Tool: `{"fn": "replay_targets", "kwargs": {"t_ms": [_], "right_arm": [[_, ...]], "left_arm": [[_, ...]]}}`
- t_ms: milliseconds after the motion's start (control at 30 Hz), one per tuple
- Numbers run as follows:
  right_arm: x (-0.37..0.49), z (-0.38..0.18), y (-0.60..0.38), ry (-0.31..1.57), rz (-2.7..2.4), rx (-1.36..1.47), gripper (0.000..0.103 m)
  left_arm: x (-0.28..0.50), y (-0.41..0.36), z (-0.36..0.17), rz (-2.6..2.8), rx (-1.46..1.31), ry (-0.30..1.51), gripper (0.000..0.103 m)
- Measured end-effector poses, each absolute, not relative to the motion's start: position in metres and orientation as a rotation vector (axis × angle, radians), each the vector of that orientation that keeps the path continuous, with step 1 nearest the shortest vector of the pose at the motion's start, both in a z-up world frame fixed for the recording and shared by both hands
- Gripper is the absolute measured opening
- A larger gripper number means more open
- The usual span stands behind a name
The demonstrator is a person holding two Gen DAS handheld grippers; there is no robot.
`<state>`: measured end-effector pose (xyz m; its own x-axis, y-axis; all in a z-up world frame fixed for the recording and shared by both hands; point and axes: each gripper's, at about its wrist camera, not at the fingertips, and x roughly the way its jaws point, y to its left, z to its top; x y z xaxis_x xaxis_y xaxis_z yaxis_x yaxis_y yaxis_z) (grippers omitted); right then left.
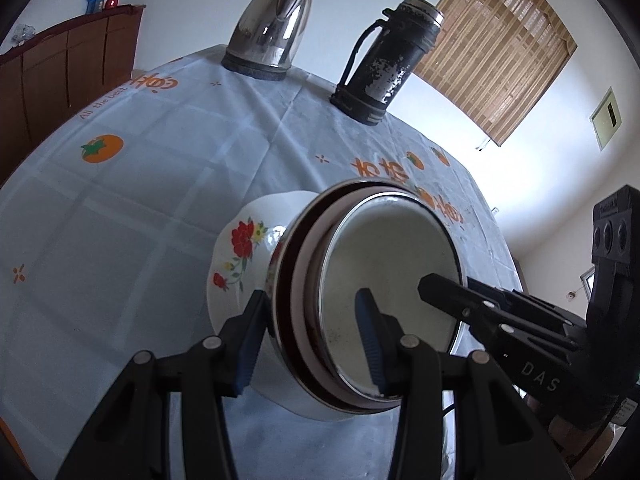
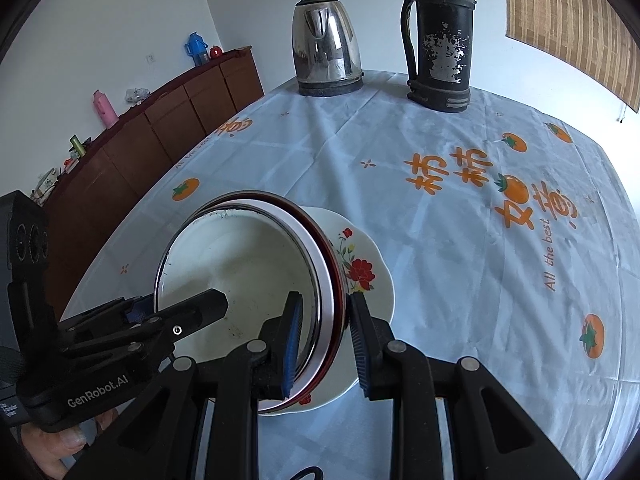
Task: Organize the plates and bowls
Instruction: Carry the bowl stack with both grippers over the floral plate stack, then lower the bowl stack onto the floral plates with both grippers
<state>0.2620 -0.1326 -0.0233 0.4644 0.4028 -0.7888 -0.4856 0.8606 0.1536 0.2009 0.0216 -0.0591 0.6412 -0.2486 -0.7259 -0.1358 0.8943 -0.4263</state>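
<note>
A white enamel bowl [image 1: 392, 264] [image 2: 240, 264] with a metal rim is nested in red-and-white bowls, and the stack is over a white floral plate [image 1: 240, 248] [image 2: 368, 264] on the table. My left gripper [image 1: 314, 340] [image 2: 180, 306] is shut on the near-left rim of the stack, one finger inside and one outside. My right gripper [image 2: 326, 340] [image 1: 452, 286] is shut on the opposite rim in the same way. Whether the stack rests on the plate or hangs just above it I cannot tell.
A steel kettle [image 1: 272, 36] [image 2: 326, 48] and a worn black flask [image 1: 384, 60] [image 2: 440, 40] stand at the far edge of the table, which has a pale blue cloth [image 2: 440, 260]. A brown sideboard [image 2: 160, 128] runs along the left wall. A person's hand [image 2: 60, 444] holds the left gripper.
</note>
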Motion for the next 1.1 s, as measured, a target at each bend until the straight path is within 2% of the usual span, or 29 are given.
{"fn": "replay_targets", "kwargs": {"t_ms": [433, 800, 933, 1100], "right_arm": [[0.285, -0.032, -0.129, 0.996, 0.551, -0.099, 0.026], [0.287, -0.036, -0.135, 0.977, 0.543, -0.064, 0.026], [0.289, -0.040, -0.138, 0.967, 0.544, -0.041, 0.026], [0.285, -0.043, -0.140, 0.930, 0.533, -0.042, 0.026]], "left_arm": [[0.215, 0.023, -0.067, -0.085, -0.466, 0.914, 0.045], [0.221, 0.019, -0.066, -0.071, -0.452, 0.889, 0.045], [0.222, 0.017, -0.065, -0.085, -0.432, 0.865, 0.049], [0.220, 0.014, -0.066, -0.090, -0.400, 0.828, 0.049]]}}
